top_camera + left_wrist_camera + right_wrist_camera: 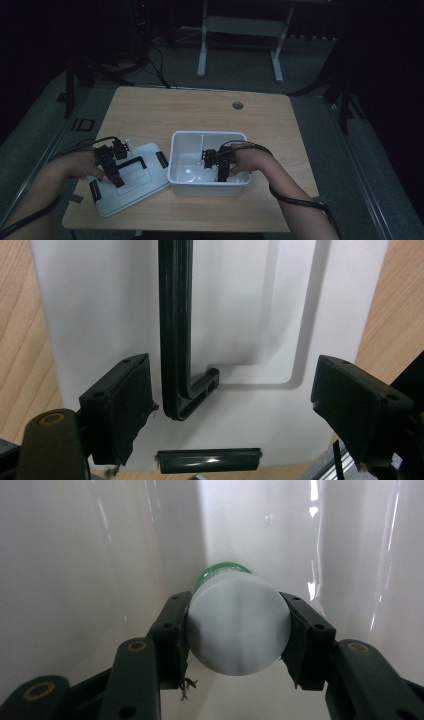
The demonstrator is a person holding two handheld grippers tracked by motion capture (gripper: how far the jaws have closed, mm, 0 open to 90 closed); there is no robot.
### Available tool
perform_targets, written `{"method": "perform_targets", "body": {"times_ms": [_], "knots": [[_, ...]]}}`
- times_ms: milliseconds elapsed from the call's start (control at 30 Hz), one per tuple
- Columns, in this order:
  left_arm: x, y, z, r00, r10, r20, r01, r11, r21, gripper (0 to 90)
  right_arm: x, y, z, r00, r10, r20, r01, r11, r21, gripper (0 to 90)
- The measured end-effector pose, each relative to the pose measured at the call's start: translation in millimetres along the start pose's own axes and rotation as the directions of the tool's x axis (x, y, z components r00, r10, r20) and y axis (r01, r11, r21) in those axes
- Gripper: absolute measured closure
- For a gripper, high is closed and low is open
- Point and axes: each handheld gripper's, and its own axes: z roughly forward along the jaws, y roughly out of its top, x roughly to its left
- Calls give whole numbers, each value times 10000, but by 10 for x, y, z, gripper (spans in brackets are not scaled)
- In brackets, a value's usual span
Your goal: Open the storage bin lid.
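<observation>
The right tool clamps a white-capped bottle low inside the bin, not yet released; the left tool gapes over the lid, which is off.

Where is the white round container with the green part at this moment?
The white round container sits clamped in the right gripper, inside the white plastic bin on the table's right half, beside the grey lid.

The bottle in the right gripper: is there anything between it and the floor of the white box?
Nothing visible. The right gripper is shut on the bottle inside the white box, and the box floor below it looks bare.
</observation>
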Motion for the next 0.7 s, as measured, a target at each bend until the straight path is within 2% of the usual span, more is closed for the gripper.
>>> {"method": "perform_targets", "body": {"times_ms": [467, 700], "knots": [[-1, -10, 3, 10000, -36, -28, 36, 10000, 7, 165, -7, 87, 169, 10000, 75, -64, -71, 9979, 643, 501], [-2, -10, -4, 10000, -12, -77, 12, 10000, 44, 165, -26, 90, 171, 9995, 230, -220, -212, 9968, 776, 498]]}}
